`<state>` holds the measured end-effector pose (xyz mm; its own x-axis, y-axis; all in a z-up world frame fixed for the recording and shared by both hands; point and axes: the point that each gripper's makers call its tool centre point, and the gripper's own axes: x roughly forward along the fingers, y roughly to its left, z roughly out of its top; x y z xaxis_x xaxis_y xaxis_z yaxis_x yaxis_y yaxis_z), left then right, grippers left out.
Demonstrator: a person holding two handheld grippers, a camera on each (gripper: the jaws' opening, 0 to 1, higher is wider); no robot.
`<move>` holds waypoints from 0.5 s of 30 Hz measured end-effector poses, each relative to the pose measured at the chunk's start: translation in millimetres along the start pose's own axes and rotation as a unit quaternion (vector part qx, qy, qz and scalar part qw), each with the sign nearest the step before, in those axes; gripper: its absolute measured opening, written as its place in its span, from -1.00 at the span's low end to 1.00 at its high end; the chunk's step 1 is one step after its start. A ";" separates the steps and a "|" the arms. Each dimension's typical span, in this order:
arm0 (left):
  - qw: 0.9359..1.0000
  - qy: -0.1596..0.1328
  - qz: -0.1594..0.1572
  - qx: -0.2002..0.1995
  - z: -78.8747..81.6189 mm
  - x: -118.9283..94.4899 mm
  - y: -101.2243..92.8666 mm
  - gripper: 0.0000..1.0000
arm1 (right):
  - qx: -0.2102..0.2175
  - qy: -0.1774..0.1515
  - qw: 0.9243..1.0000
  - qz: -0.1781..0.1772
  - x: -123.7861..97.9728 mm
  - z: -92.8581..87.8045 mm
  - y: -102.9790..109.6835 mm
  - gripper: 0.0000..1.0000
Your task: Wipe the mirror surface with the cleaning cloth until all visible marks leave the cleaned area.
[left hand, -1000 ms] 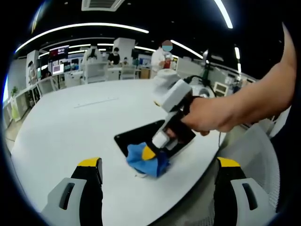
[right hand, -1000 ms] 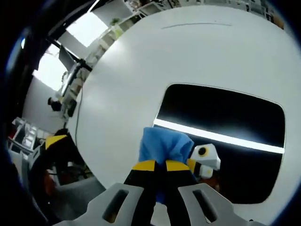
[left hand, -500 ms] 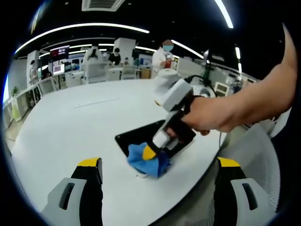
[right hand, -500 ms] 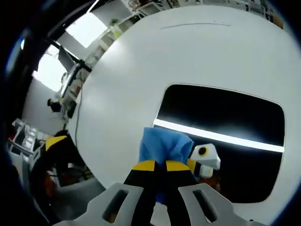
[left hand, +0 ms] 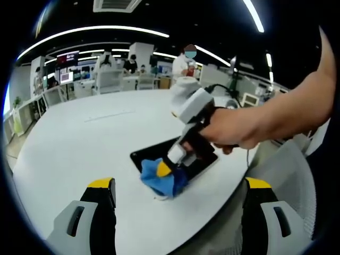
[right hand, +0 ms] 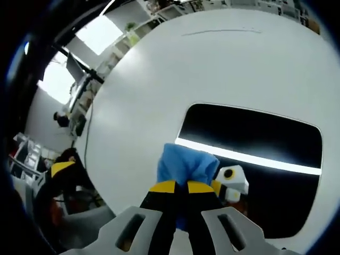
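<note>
A dark rectangular mirror (left hand: 197, 155) (right hand: 255, 138) lies flat on the round white table (left hand: 79, 143) (right hand: 159, 79), near its edge. My right gripper (right hand: 177, 187) (left hand: 163, 169) is shut on a bunched blue cloth (right hand: 183, 164) (left hand: 159, 179), pressing it on the mirror's near corner. A bright light strip and the gripper's own image reflect in the glass. A hand (left hand: 234, 127) holds that gripper. My left gripper (left hand: 180, 188) hangs open above the table's edge, apart from the cloth, nothing between its yellow-tipped fingers (left hand: 101, 186).
A grey chair back (left hand: 281, 170) stands to the right of the table's rim. Desks, screens and several people (left hand: 187, 62) fill the room beyond the far edge. The left gripper (right hand: 64, 172) shows low at the left of the right gripper view.
The right gripper has slid the cloth a little leftward along the mirror's near corner. The left gripper has stayed where it was.
</note>
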<state>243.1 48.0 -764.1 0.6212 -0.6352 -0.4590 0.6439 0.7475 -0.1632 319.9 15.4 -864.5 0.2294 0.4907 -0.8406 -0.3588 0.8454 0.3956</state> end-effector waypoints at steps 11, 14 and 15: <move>1.000 -0.001 -0.001 -0.003 0.1 0.0 0.6 0.99 | 0.003 -0.004 1.000 -0.001 3.7 17.3 -3.4 -1.00; 1.000 -0.002 0.000 -0.005 0.1 -0.3 1.8 0.99 | 0.002 -0.004 1.000 -0.003 5.1 22.5 -4.5 -1.00; 1.000 -0.003 0.000 -0.006 0.2 -0.4 2.2 0.99 | 0.003 -0.004 1.000 -0.003 5.1 23.6 -4.7 -1.00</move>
<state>244.4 49.9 -764.0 0.6237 -0.6361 -0.4543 0.6382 0.7499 -0.1739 344.2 18.9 -861.9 0.2392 0.4870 -0.8400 -0.3521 0.8497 0.3924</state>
